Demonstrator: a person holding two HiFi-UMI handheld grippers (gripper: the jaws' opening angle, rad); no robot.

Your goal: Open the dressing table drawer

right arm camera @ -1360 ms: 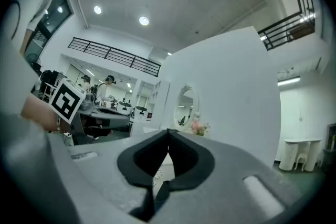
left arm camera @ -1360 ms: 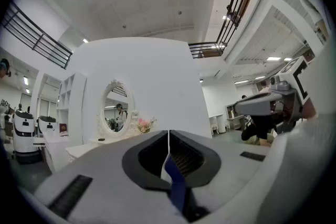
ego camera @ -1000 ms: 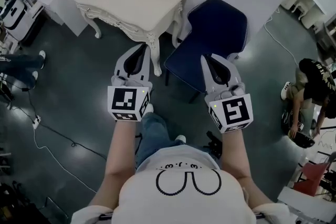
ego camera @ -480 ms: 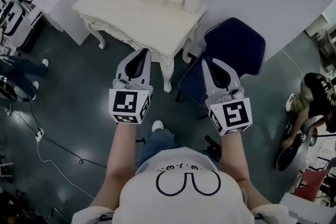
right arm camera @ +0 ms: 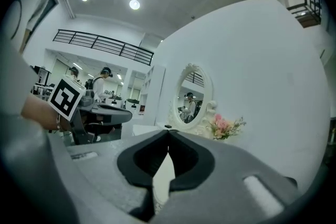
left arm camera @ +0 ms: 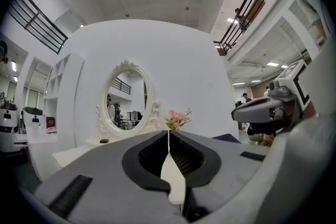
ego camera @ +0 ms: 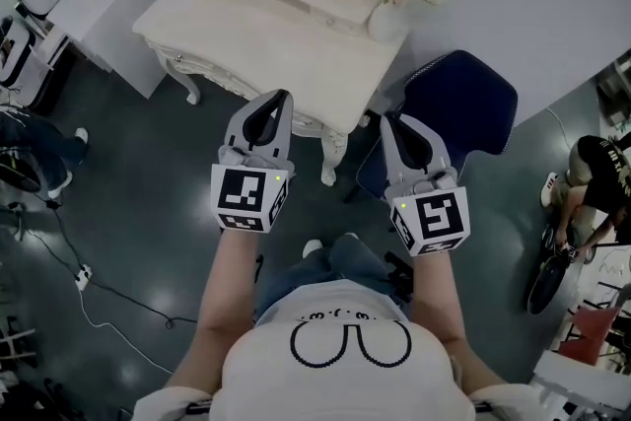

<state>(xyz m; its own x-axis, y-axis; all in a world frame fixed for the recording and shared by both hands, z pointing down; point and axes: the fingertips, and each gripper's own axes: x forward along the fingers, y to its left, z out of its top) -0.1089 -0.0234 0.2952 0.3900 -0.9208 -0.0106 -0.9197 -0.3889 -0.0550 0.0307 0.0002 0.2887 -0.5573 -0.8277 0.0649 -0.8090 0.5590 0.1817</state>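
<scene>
Moving in on the dressing table (ego camera: pixel 266 25) compared with a second ago, now right up at its front edge. Holding the left gripper (ego camera: pixel 280 100) level with tips over that front edge, jaws pressed together on nothing. Same deal with the right gripper (ego camera: pixel 392 121), closed and empty, just off the front-right corner, beside the blue chair (ego camera: pixel 463 104). Can't really pick out the drawer itself from above. Oval mirror (left arm camera: pixel 126 97) and pink flowers (left arm camera: pixel 176 118) along the back edge.
</scene>
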